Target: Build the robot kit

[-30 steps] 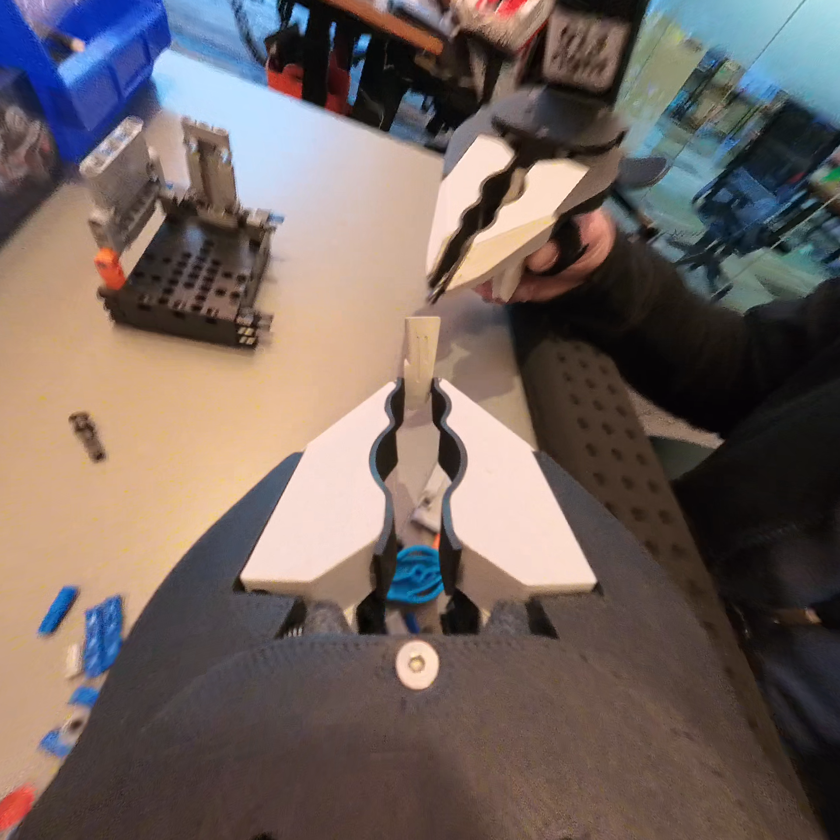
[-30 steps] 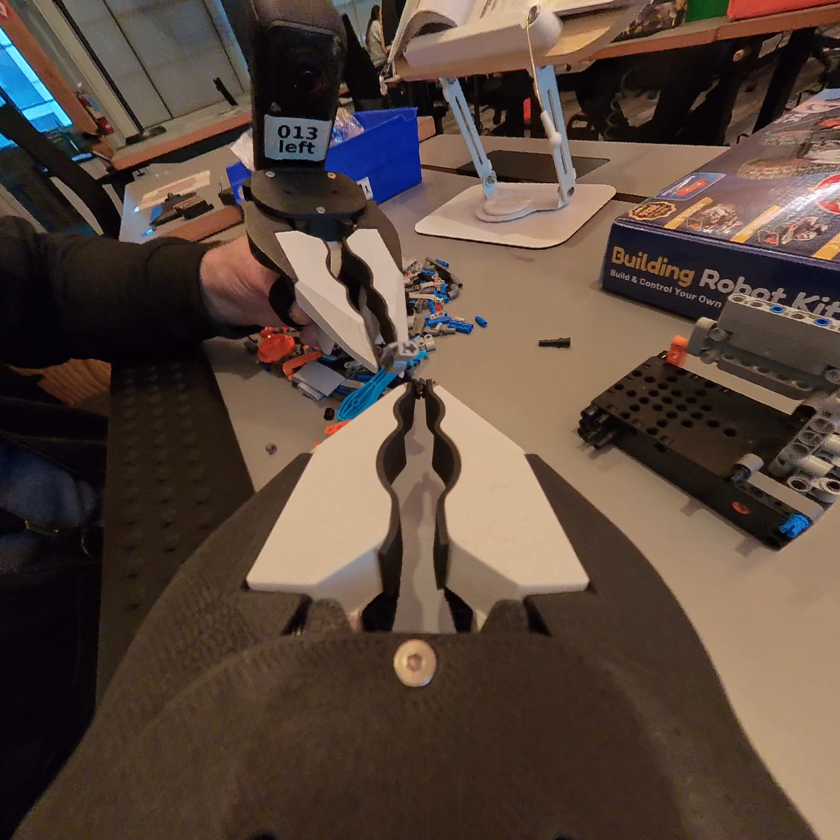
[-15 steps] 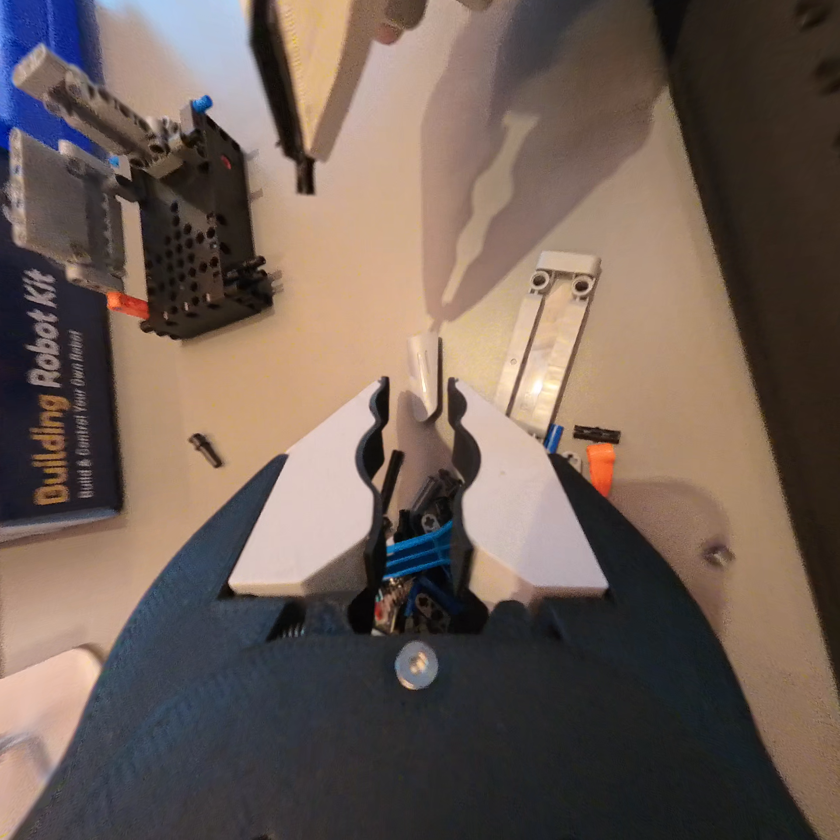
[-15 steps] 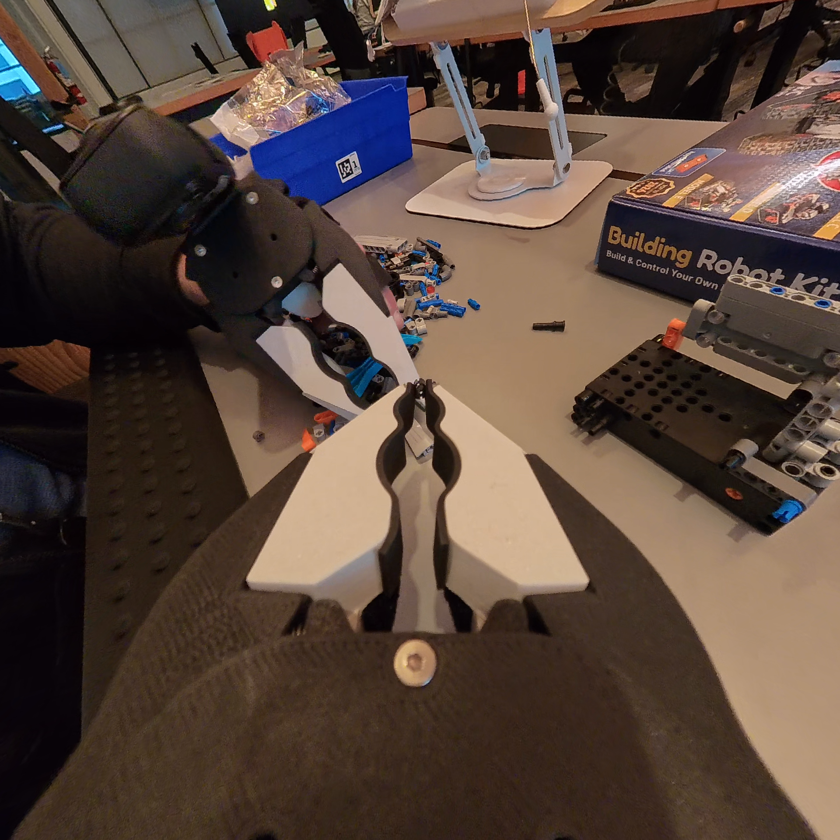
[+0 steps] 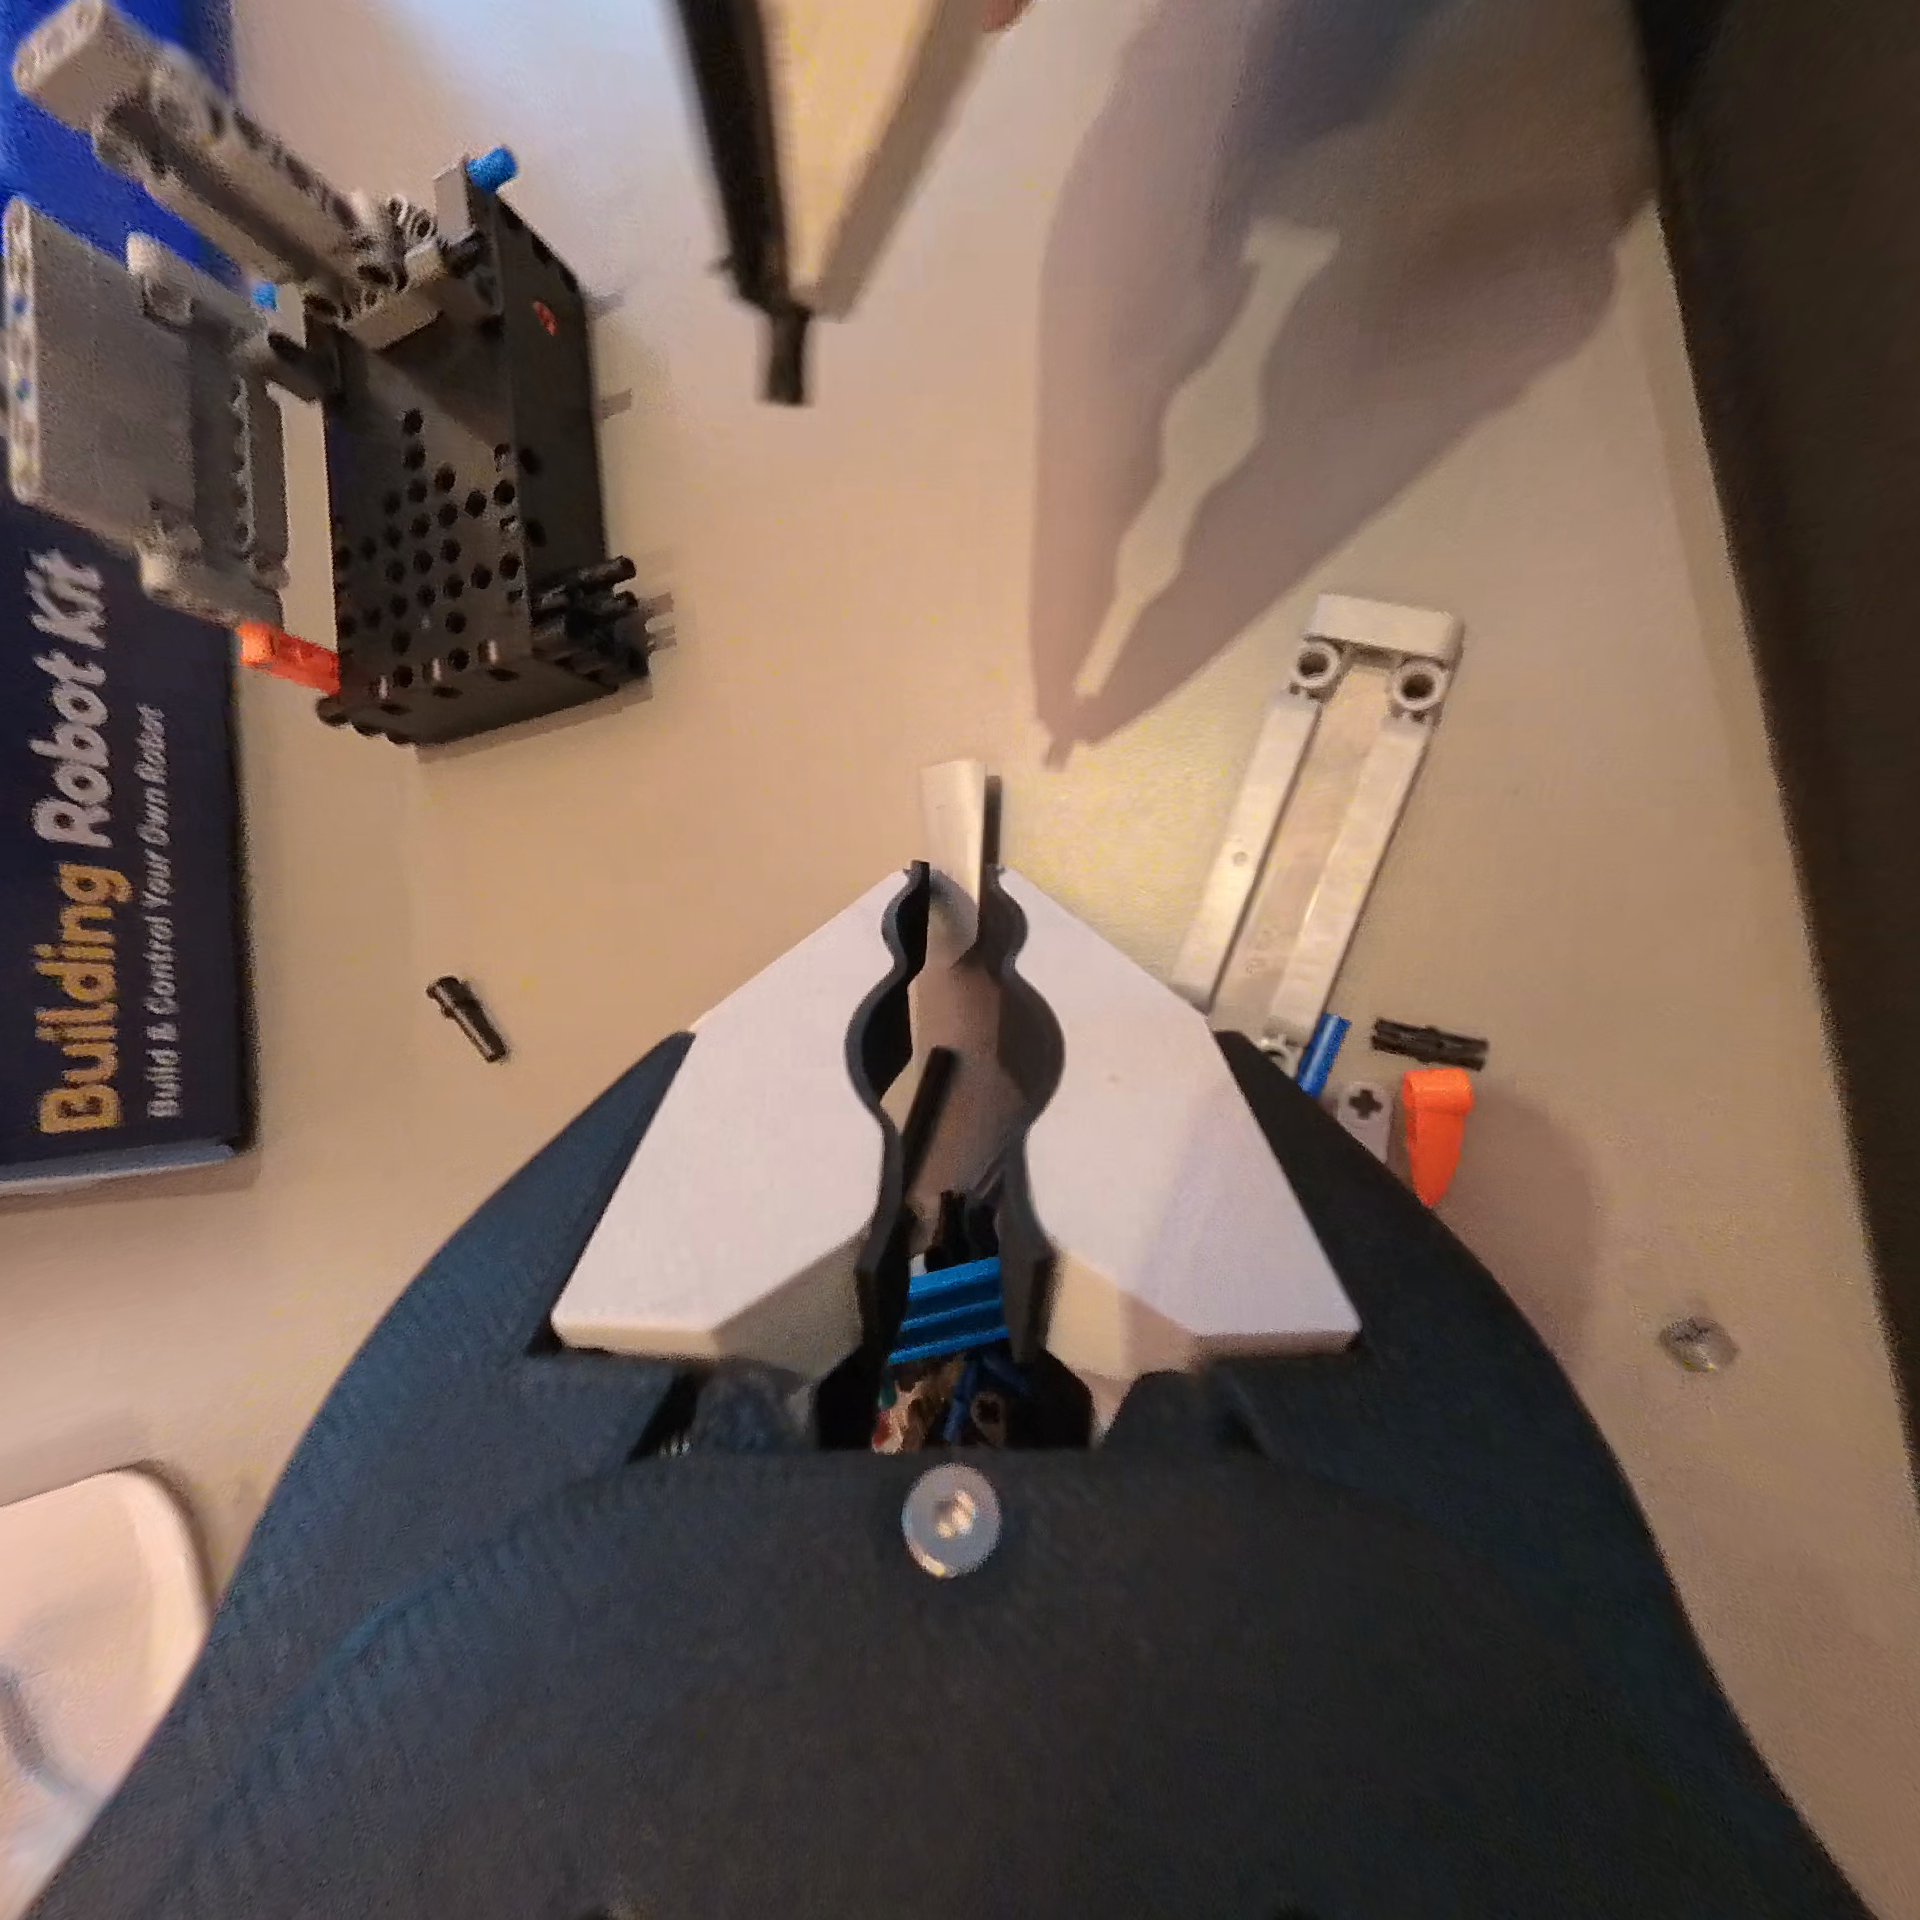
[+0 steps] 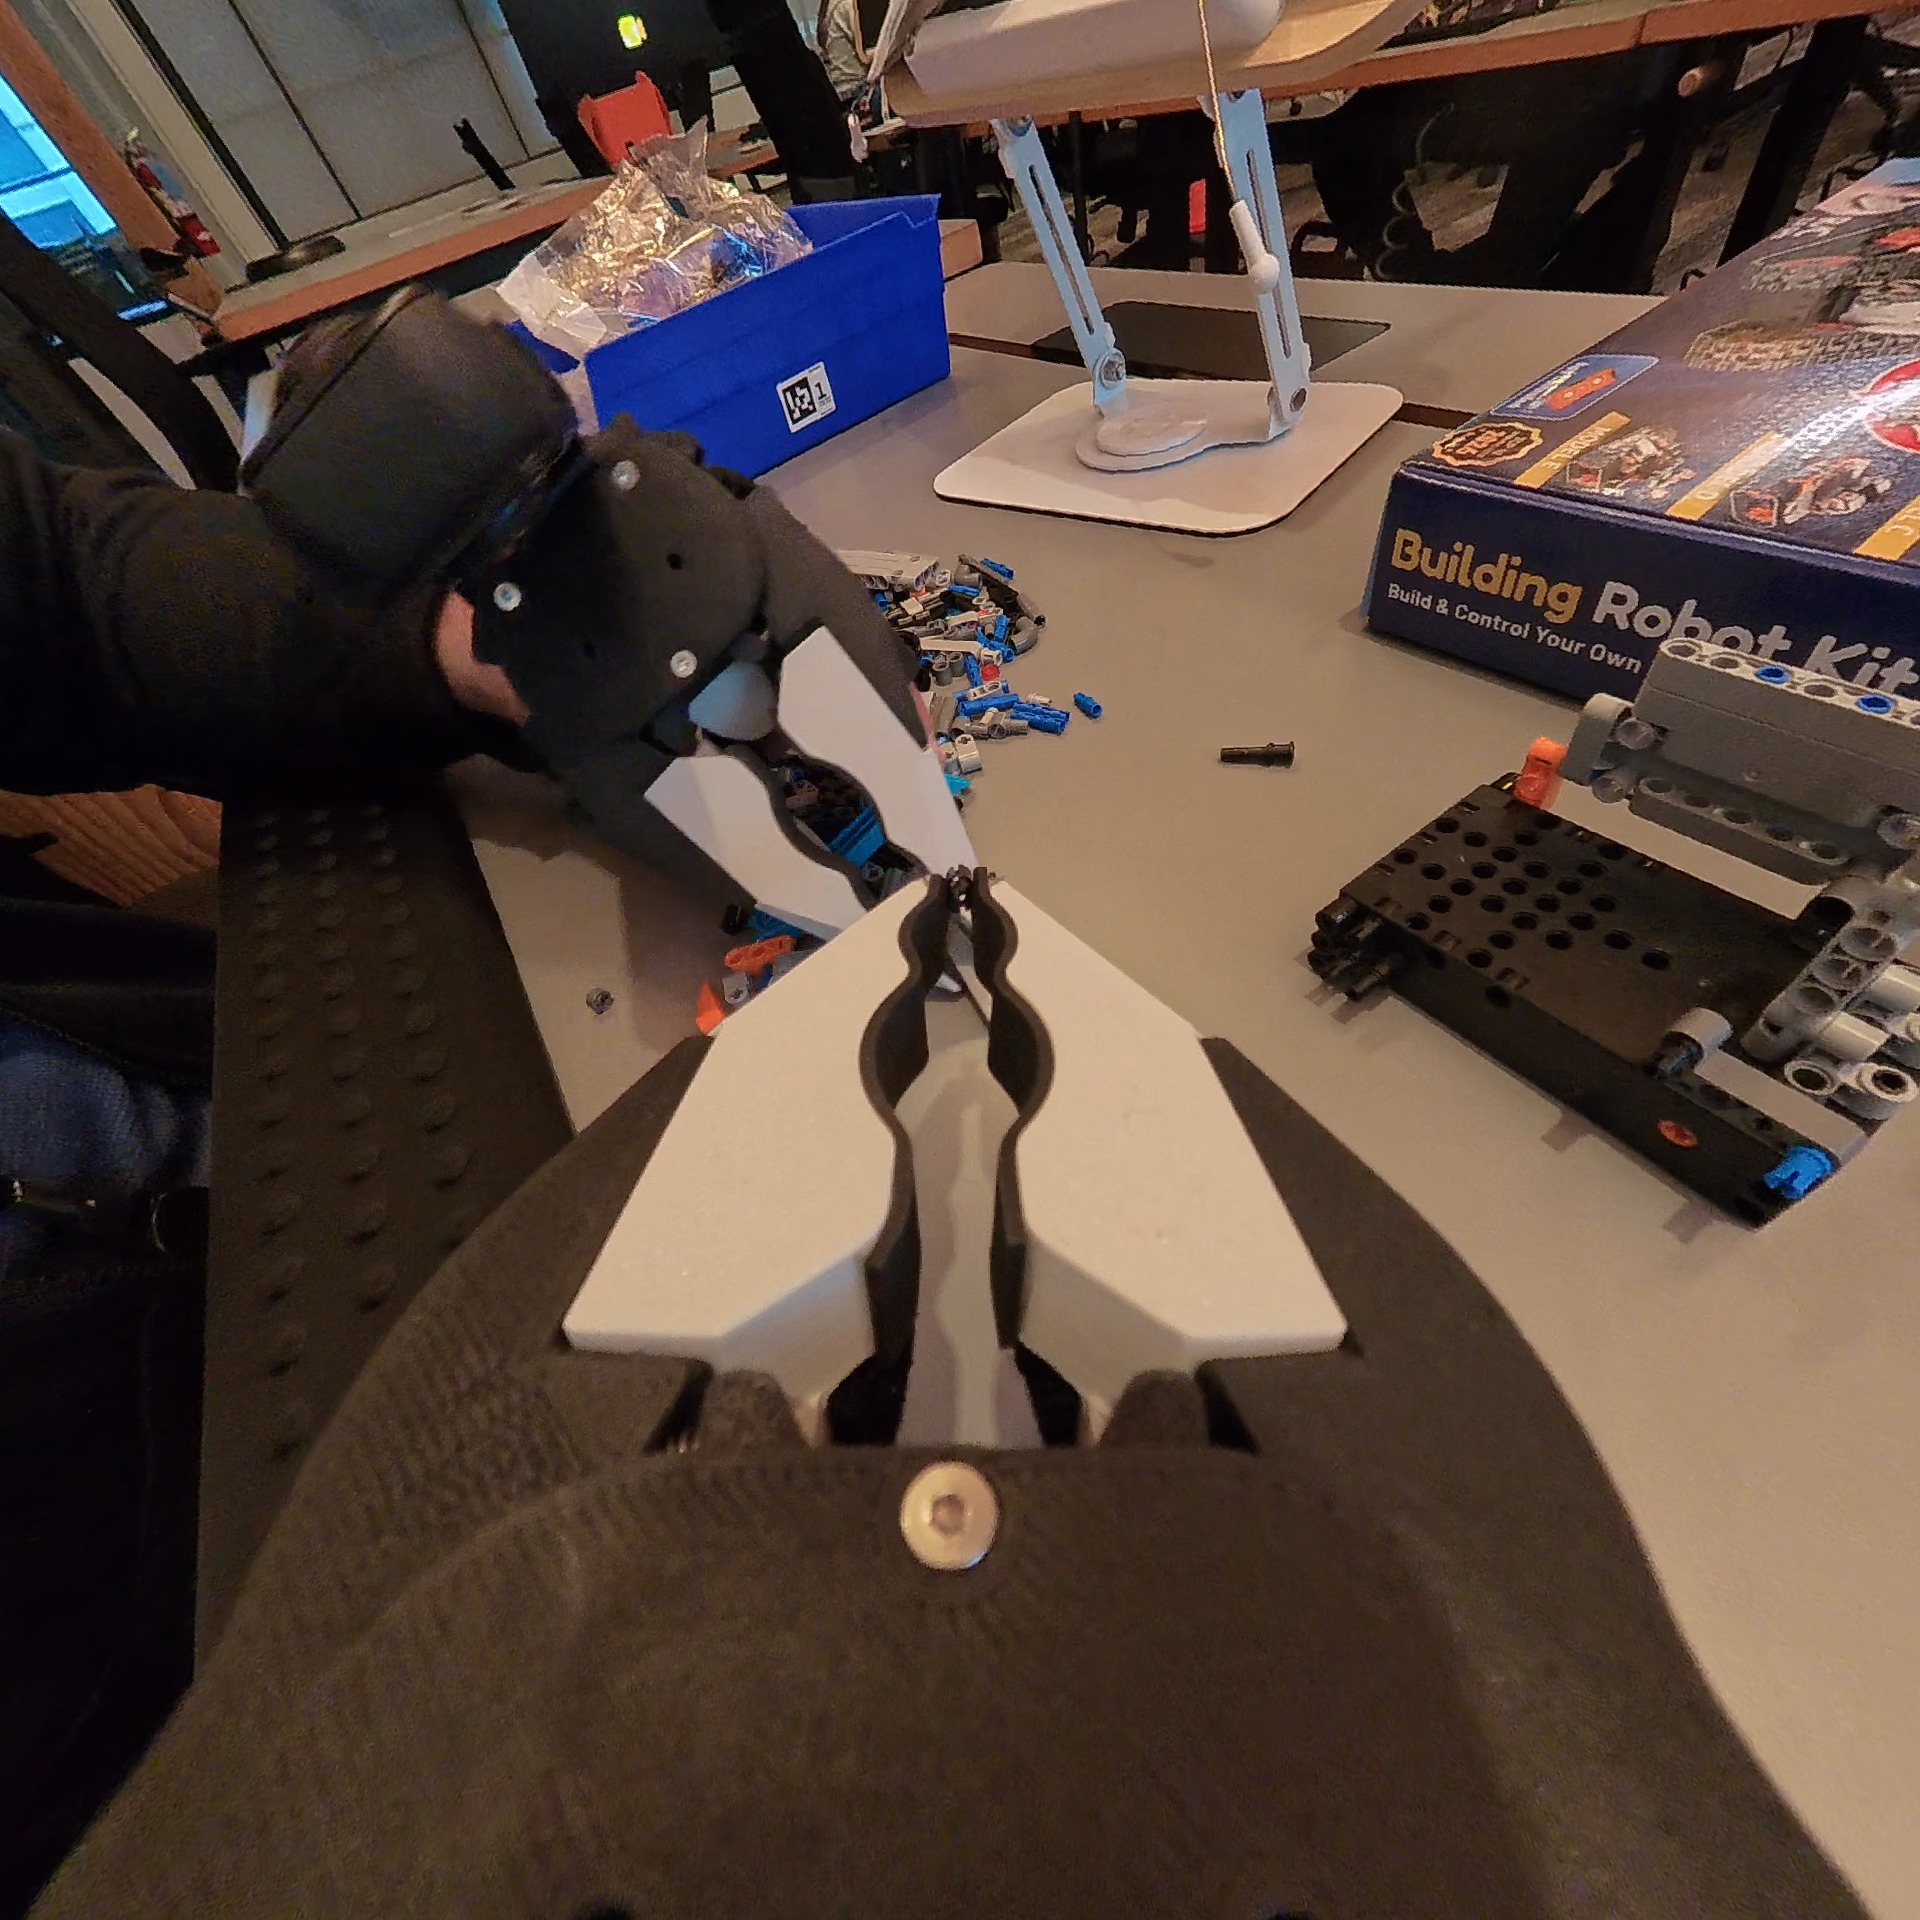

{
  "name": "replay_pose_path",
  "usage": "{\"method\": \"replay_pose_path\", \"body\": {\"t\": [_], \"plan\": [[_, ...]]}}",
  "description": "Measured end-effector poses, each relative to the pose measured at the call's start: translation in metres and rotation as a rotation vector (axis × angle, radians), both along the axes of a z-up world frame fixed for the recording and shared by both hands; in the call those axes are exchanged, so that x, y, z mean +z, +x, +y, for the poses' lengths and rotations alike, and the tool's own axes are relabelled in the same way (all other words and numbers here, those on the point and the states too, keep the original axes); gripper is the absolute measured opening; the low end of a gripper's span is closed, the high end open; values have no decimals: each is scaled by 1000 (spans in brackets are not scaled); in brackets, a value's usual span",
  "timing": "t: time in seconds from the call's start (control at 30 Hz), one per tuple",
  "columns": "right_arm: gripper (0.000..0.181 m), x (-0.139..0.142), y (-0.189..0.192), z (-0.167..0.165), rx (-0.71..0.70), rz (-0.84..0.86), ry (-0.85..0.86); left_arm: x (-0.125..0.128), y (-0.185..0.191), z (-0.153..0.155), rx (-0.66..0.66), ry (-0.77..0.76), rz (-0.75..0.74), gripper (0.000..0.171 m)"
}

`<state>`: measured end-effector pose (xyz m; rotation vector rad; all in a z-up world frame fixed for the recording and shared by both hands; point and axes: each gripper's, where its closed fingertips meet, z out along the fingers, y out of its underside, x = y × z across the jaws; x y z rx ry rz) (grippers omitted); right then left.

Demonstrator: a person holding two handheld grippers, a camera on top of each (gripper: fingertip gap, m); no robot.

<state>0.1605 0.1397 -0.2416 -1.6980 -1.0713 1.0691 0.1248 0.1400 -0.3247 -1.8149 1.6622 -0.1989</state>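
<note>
Fingers (image 5: 940,904) of my left gripper (image 5: 954,873) clench a pale grey strip (image 5: 951,821) above the desk (image 5: 779,831); right gripper (image 6: 961,883) fingers (image 6: 1091,1122) pinched closed, empty, beside it.

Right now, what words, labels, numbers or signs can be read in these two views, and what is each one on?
I do not quote writing; these things bear it:
Dark blue box: large gold and white lettering on its side, readable; small badges on top, too small.
Blue bin: white sticker with a square code and digits, small.
Left tongs, shut on a grey piece: no writing.
</note>
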Motion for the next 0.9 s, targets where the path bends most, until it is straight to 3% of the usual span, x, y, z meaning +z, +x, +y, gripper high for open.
{"method": "replay_pose_path", "body": {"t": [0.13,0.3,0.43,0.5,0.83,0.9], "plan": [[2,1,1,0,1,6,-3,3,-1,9,73,-183,-106,0],[2,1,1,0,4,7,-5,1,-2,15,76,-221,-100,0],[1,1,1,0,3,12,-9,-6,0,8,49,-267,-59,18],[1,1,2,0,3,13,-9,-6,0,10,36,-241,-59,9],[1,2,2,0,7,19,-11,0,0,12,45,-208,-66,9],[2,2,2,0,8,20,-12,-2,0,13,38,-188,-50,16]]}}
